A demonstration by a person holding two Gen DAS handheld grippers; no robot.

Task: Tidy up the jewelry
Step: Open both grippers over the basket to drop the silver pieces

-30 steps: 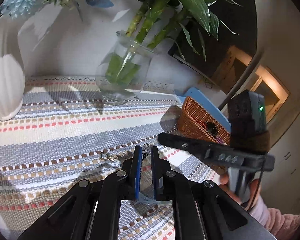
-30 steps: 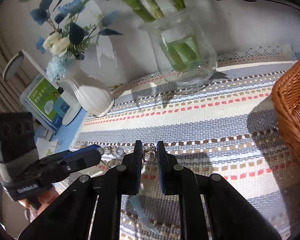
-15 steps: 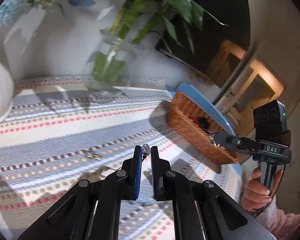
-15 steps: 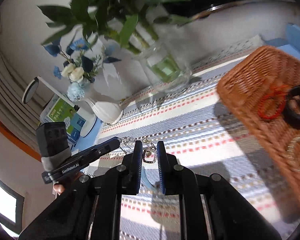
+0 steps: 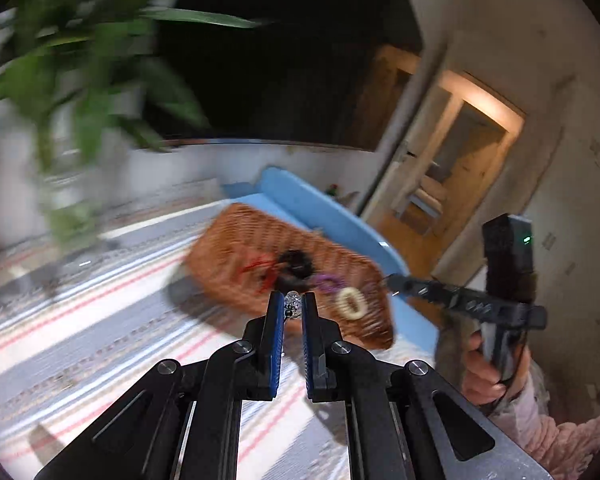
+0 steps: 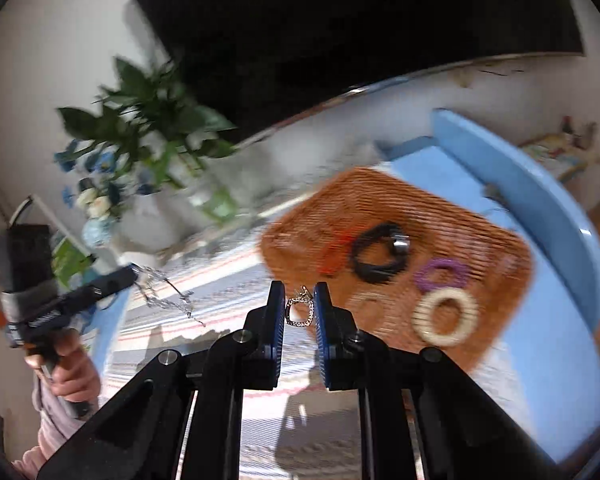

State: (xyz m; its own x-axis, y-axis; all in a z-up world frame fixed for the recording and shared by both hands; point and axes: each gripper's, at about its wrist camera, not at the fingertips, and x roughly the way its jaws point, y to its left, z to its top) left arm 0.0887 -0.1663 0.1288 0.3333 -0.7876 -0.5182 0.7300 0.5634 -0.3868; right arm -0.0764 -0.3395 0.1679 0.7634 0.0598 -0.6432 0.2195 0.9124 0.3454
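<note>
- In the left wrist view the left tongs sit at lower centre, clenched on a small sparkling jewelry piece pinched at the tips of the blue pads.
- Just beyond those tips, at centre frame, lies the wicker basket on the striped cloth that covers the surface; the view is motion-blurred.
- In the right wrist view the same left tongs show at the left edge, with a silvery chain trailing from the tips over the cloth.
- The right tongs sit at lower centre of their own view, with a square-link pendant between the pads; the pads stand slightly apart and the pendant touches both, so they grasp it.
- The pendant hangs over the near edge of the basket, which fills the centre right.
- Inside the basket lie a black bracelet, a purple ring, a cream ring and a red loop.
- A leafy plant and a white vase with blue flowers stand at the upper left, blurred.
- A blue curved seat borders the basket at the right.
</note>
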